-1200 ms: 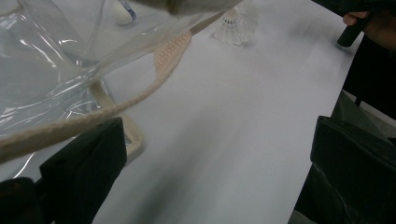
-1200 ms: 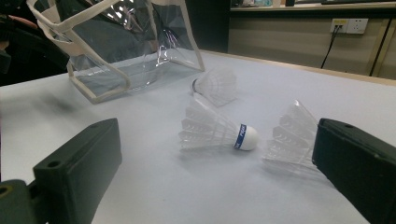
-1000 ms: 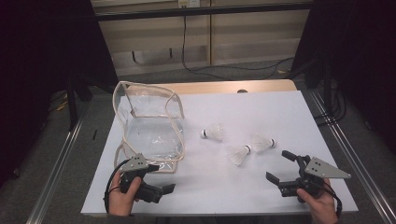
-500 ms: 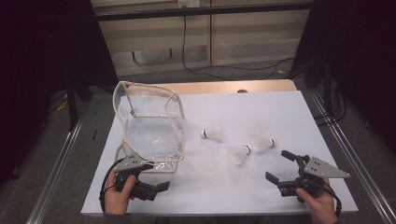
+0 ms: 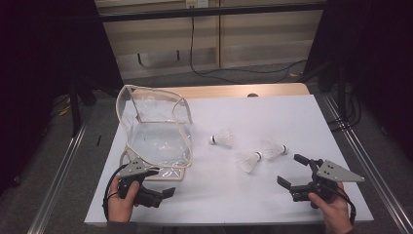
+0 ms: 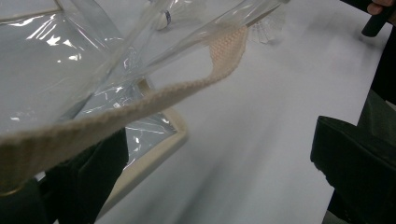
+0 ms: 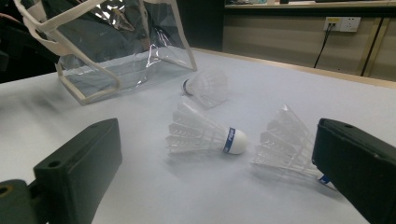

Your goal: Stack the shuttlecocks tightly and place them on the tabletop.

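Your left gripper (image 5: 163,193) moved lower left, jaws apart beside the bag (image 5: 156,127) — right gripper (image 5: 293,171) gaped; approach the handle (image 6: 140,100) slowly.

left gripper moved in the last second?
Yes. In the high view the left gripper has slid toward the table's near edge, away from the clear bag, whose base it overlapped a second ago. The bag has stayed put.

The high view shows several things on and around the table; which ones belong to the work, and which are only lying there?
Belonging to the work:
- clear bag
- three shuttlecocks
- left tongs, open beside the bag's strap
- right tongs, open toward the shuttlecocks

Only lying about:
- cables on the floor behind the table
- wall socket
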Demonstrator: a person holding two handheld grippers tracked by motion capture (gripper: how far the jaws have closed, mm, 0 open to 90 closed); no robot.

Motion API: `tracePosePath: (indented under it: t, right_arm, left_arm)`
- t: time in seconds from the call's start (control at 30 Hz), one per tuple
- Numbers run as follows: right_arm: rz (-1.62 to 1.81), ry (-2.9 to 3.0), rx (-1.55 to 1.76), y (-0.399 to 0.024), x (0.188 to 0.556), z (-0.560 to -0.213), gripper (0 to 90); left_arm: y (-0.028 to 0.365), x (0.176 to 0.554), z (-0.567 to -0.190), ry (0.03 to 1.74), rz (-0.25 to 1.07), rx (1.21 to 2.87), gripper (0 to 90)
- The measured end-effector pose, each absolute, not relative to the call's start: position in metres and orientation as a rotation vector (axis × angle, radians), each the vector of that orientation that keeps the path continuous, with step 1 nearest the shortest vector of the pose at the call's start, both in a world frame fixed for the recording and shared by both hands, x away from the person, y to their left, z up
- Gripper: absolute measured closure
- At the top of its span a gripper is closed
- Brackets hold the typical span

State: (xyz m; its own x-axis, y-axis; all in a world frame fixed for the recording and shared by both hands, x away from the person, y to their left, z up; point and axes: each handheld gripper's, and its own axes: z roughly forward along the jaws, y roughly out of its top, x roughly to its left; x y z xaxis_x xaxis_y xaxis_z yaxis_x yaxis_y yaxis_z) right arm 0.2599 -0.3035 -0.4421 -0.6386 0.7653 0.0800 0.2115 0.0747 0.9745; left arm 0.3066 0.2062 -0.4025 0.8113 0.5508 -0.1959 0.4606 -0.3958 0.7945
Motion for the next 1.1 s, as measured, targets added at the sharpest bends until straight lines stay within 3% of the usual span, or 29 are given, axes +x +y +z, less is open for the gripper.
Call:
tracePosePath:
  t: [1.1]
  right_arm:
    - [1.457, 1.987, 1.042, -0.279, 0.296, -0.429, 1.7]
  left_arm:
    - [0.206, 0.307, -0.403, 0.729, 0.099, 2.028, 3.5]
